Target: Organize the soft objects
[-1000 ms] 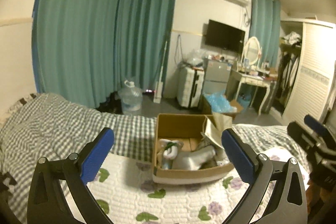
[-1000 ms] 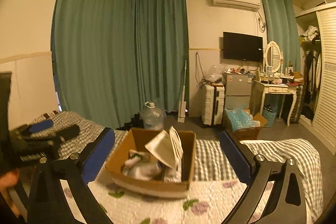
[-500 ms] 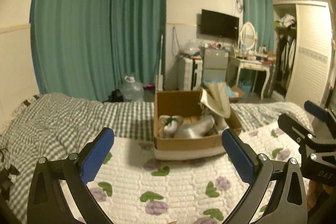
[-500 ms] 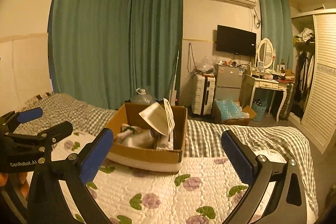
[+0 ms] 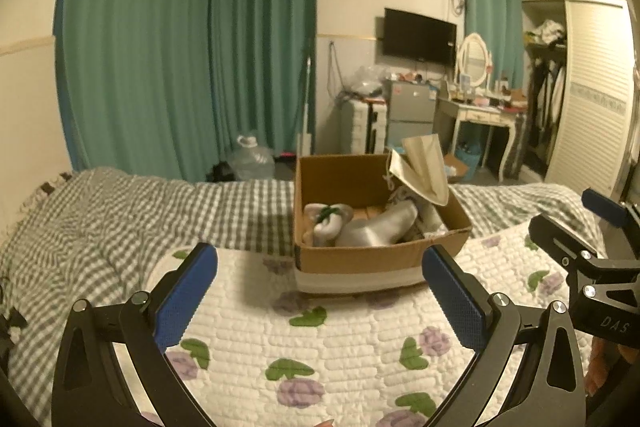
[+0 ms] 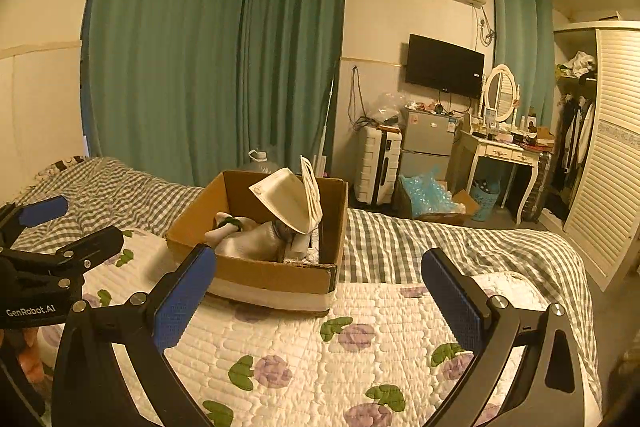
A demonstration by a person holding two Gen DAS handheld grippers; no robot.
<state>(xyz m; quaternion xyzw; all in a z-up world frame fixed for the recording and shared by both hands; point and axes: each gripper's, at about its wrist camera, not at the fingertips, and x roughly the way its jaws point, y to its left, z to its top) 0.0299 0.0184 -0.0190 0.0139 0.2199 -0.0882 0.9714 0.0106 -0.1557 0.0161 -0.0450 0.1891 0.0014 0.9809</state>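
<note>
Left wrist view shows the cardboard box (image 5: 376, 223) of soft items on the floral quilt (image 5: 352, 343), far ahead. Left gripper (image 5: 320, 287) and right gripper (image 6: 320, 287) hover spread and empty; next, probably reaching in for the grey sock (image 5: 376, 231).

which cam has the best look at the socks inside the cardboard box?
Left wrist. It looks down over the cardboard box's low front wall, so the socks lie largely exposed. In the right wrist view the socks sit partly behind the near wall and under the cream bag.
</note>
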